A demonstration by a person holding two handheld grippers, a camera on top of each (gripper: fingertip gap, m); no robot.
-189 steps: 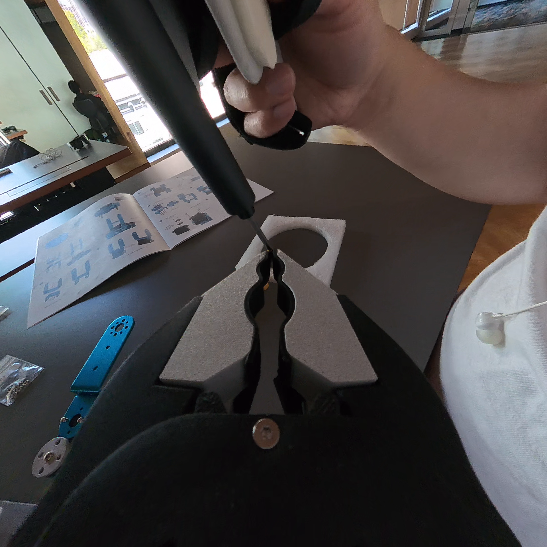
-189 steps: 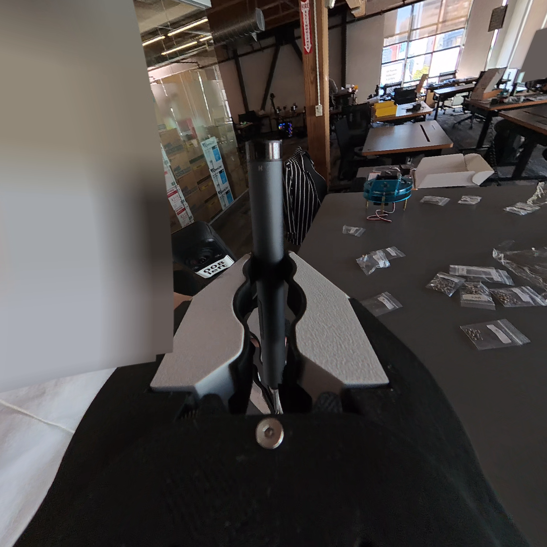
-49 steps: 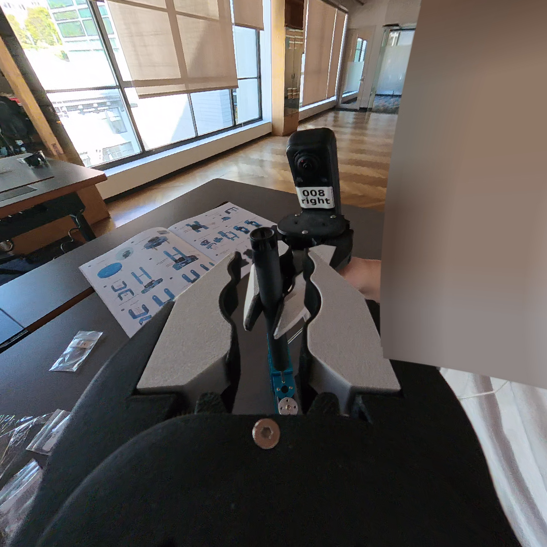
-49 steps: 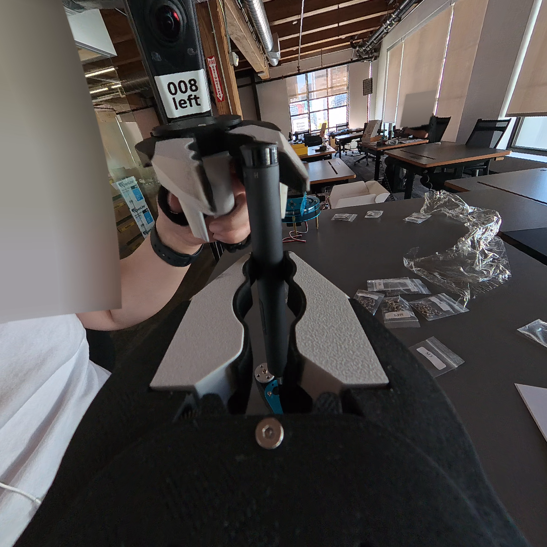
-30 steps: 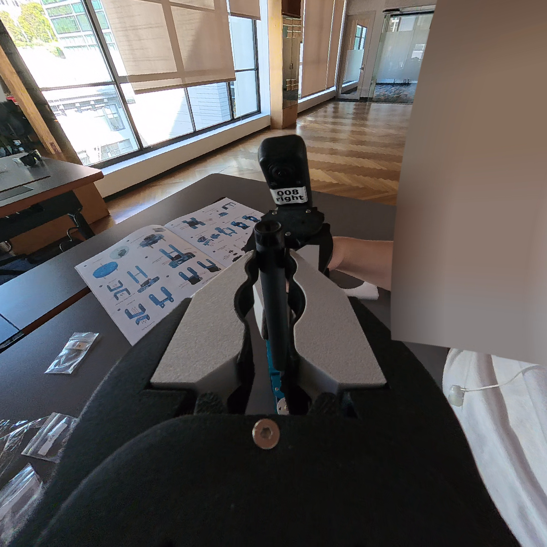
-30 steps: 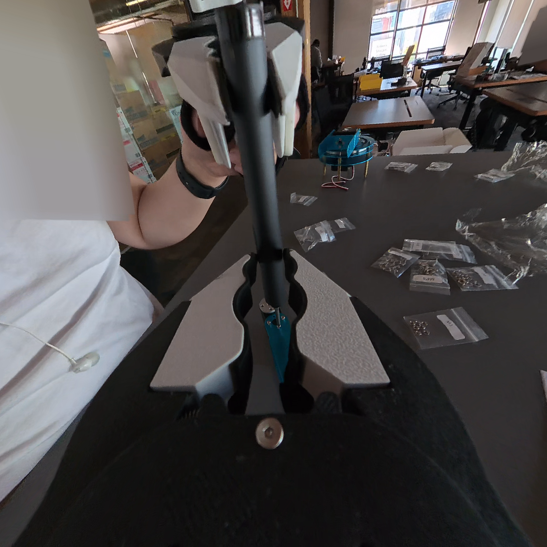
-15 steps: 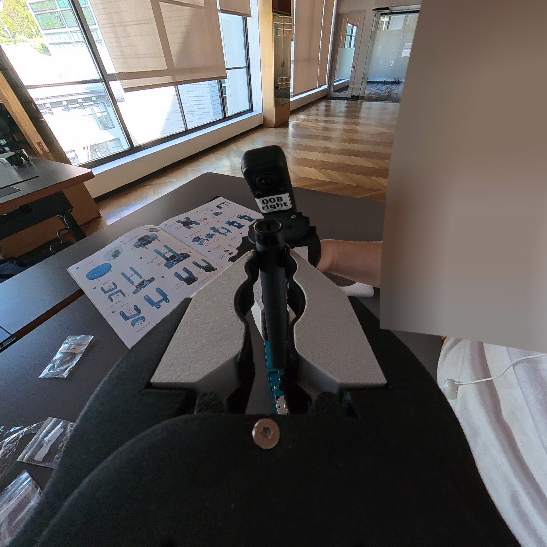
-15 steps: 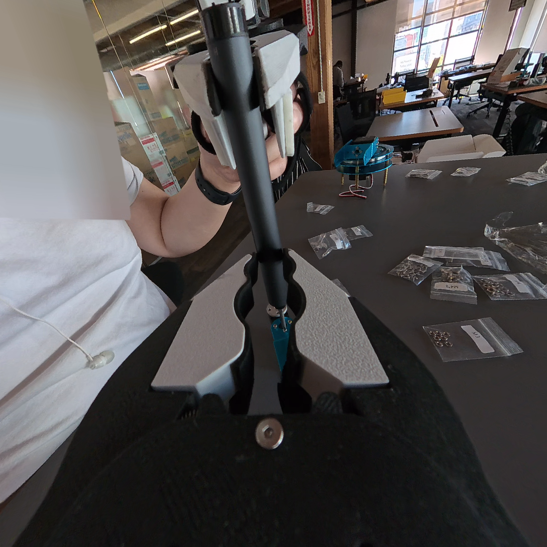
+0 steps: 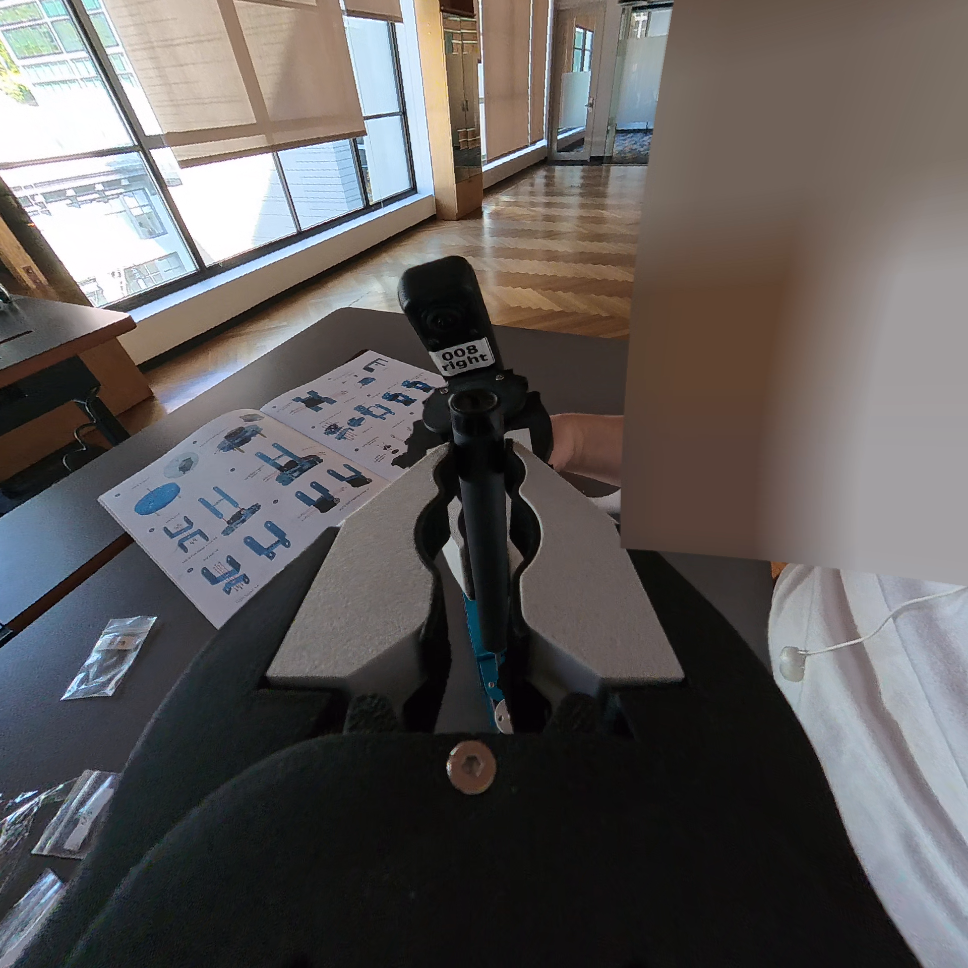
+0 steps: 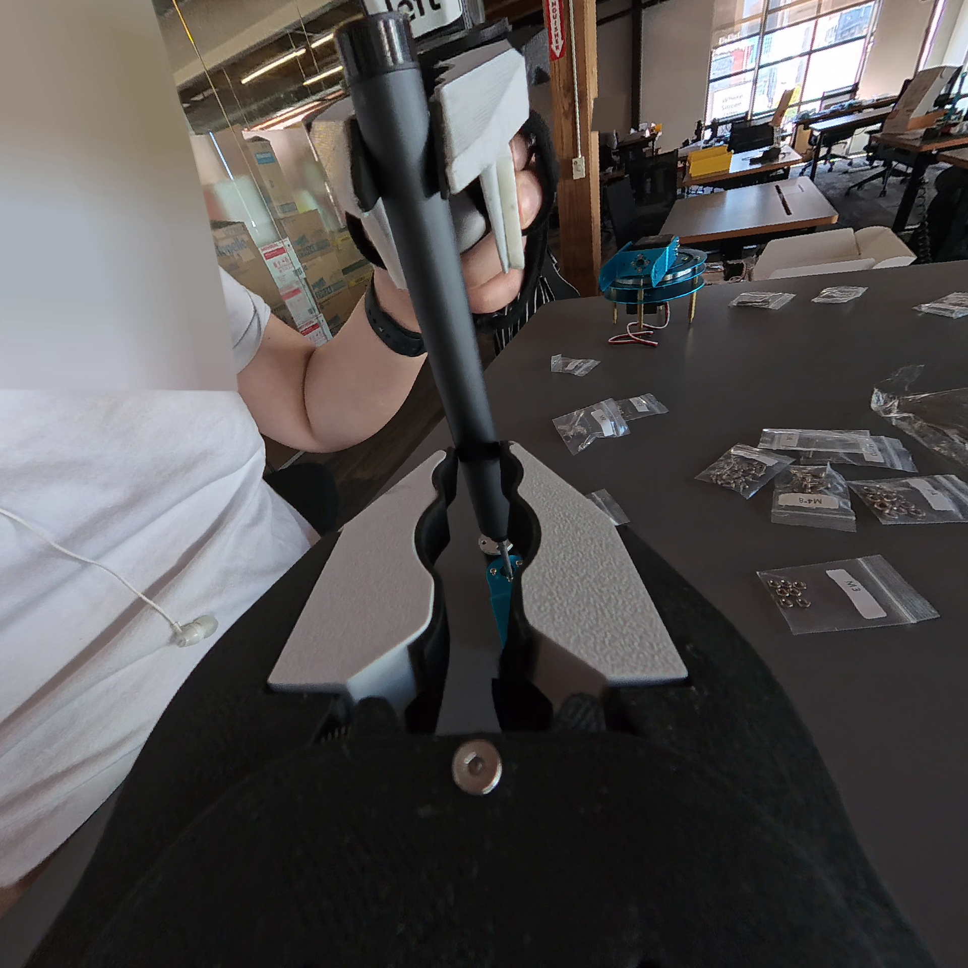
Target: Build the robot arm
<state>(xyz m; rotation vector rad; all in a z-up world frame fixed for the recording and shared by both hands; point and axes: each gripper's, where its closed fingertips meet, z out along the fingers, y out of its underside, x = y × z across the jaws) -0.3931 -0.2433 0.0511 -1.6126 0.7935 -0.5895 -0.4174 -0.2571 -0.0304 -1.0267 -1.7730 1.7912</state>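
Observation:
My left gripper is shut on a black screwdriver. In the right wrist view the left gripper holds the screwdriver from above, slanting down. Its thin tip rests on the end of a blue metal bracket, beside a small silver disc. My right gripper is shut on that bracket, which stands edge-on between its fingers. The bracket and disc also show in the left wrist view, behind the screwdriver. Both grippers are held above the dark table.
An open instruction booklet lies on the table. Several small bags of hardware and crumpled plastic lie to the right. A blue round assembly on legs stands at the far edge. The person's white shirt is close on the left. Spacing between my two grippers at the tips: around 8 centimetres.
The screwdriver passed from my right gripper to my left, and my right took the blue bracket. In the last second the screwdriver tip stayed on the bracket's end.

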